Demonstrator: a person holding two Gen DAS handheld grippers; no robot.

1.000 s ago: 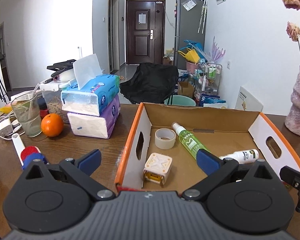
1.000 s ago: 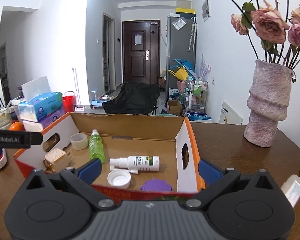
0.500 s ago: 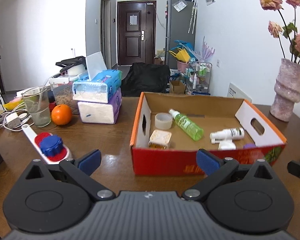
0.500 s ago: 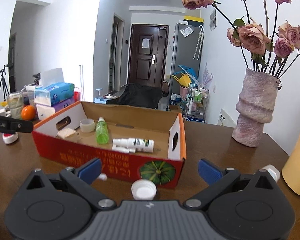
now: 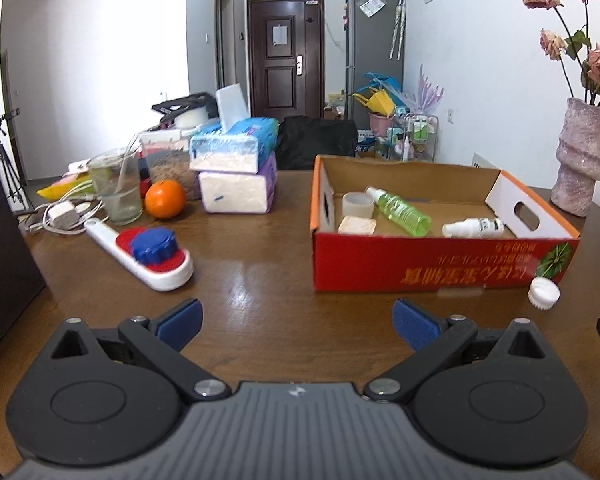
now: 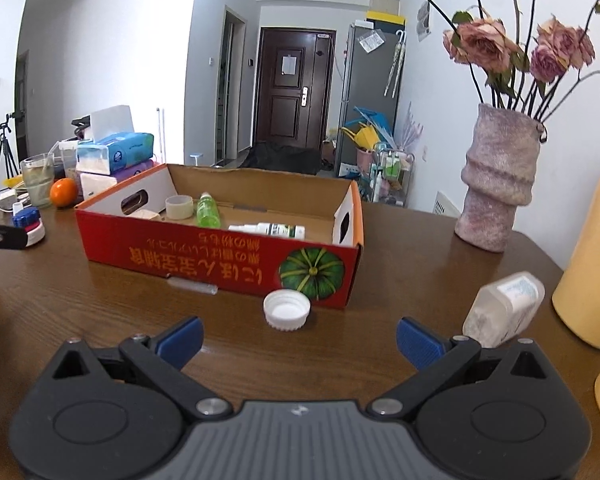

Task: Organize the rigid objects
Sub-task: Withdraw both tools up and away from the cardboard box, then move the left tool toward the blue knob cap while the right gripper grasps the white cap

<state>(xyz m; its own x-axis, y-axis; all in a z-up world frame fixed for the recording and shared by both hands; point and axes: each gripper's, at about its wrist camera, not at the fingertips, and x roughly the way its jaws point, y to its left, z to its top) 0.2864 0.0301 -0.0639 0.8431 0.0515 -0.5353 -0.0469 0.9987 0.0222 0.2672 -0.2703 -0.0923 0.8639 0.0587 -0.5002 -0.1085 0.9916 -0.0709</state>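
On the brown wooden table (image 6: 100, 312), just before the red cardboard box (image 6: 220, 256): a white ribbed bottle cap (image 6: 287, 310), open side up, touching or almost touching the box's front wall. Beside the right gripper (image 6: 298, 338), a small frosted plastic bottle (image 6: 504, 308), tilted. Both grippers spread wide, jaws empty; left gripper (image 5: 296, 320) over bare tabletop. Inside the box: roll of tape (image 5: 358, 204), green spray bottle (image 5: 398, 210), white spray bottle (image 5: 474, 227), all lying flat.

Likely trouble: shallow, rigid cap skidding on glossy wood or pushed against the cardboard wall under an off-centre pinch; tilted bottle toppling if nudged by a finger; smooth round bottle slipping between pads.
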